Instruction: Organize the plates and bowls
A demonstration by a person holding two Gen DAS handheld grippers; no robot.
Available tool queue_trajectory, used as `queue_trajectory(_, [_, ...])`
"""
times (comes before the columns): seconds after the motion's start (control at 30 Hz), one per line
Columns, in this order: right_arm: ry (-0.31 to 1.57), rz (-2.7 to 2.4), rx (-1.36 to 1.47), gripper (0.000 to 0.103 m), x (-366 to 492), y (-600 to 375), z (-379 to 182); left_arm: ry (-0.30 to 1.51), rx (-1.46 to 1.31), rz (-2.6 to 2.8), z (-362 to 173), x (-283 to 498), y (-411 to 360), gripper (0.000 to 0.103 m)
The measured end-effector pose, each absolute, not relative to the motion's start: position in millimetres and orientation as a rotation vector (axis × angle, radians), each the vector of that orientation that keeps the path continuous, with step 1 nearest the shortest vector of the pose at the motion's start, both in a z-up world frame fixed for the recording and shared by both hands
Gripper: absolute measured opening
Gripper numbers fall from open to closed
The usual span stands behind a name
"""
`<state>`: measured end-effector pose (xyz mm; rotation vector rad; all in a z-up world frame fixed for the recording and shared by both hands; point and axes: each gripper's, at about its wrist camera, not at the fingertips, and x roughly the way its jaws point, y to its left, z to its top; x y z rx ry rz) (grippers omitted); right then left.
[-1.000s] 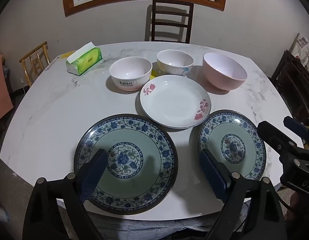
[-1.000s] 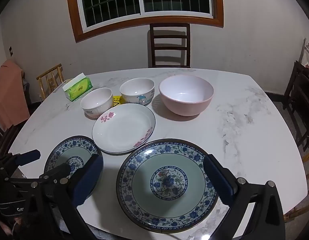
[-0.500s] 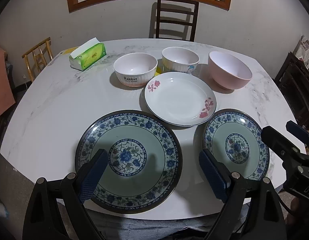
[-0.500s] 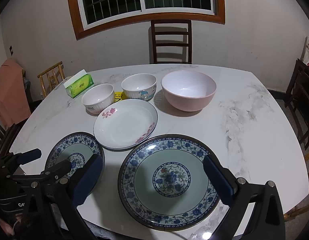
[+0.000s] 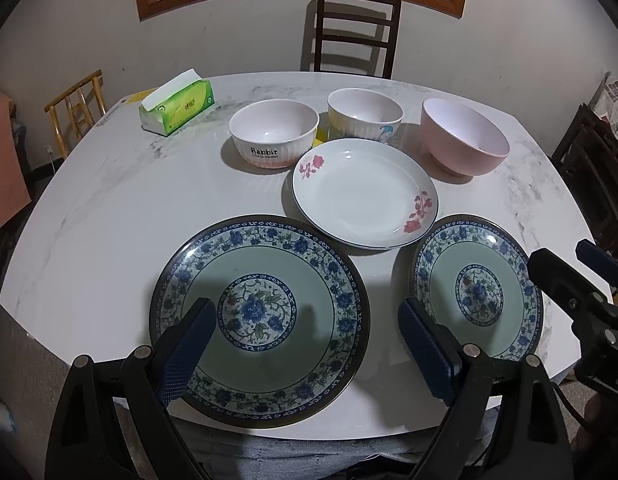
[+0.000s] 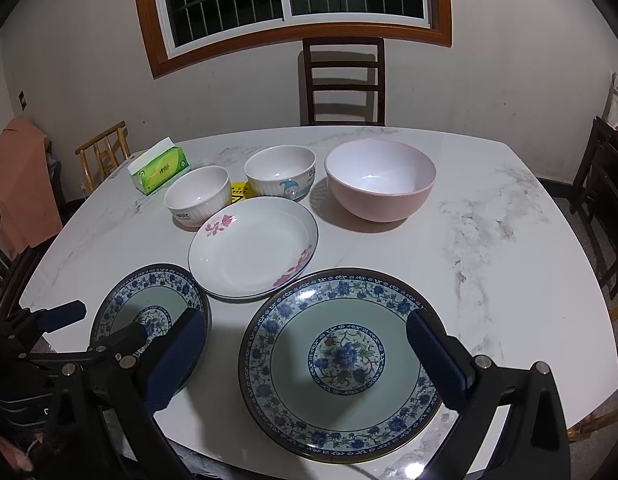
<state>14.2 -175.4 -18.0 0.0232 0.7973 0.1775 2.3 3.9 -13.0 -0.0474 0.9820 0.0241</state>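
Both grippers stand wide open and hold nothing: the left gripper (image 5: 307, 344) hangs above one blue-patterned plate (image 5: 259, 320), the right gripper (image 6: 305, 354) above the other blue-patterned plate (image 6: 341, 364). Behind and between them, on the marble table (image 6: 509, 260), lies a white plate with pink flowers (image 6: 253, 246); further back three bowls stand in a row, the "Rabbit" bowl (image 5: 273, 134), a cartoon bowl (image 5: 364, 115), a pink bowl (image 5: 465, 136), and a green tissue box (image 5: 176, 107).

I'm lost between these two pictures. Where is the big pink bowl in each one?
Left wrist view: the pink bowl sits at upper right, far side of the table.
Right wrist view: it sits just right of centre, upper half.
Shared landmark: the white flowered plate, lower-left of it in both.
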Motion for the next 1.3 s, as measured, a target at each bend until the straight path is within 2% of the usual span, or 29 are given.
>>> queue_trajectory(1.3, [0.828,0.185,0.041,0.103,17.1,-172.3,-24.3,1.008,-0.038,0.035,-22.1,4.3,2.4,0.09])
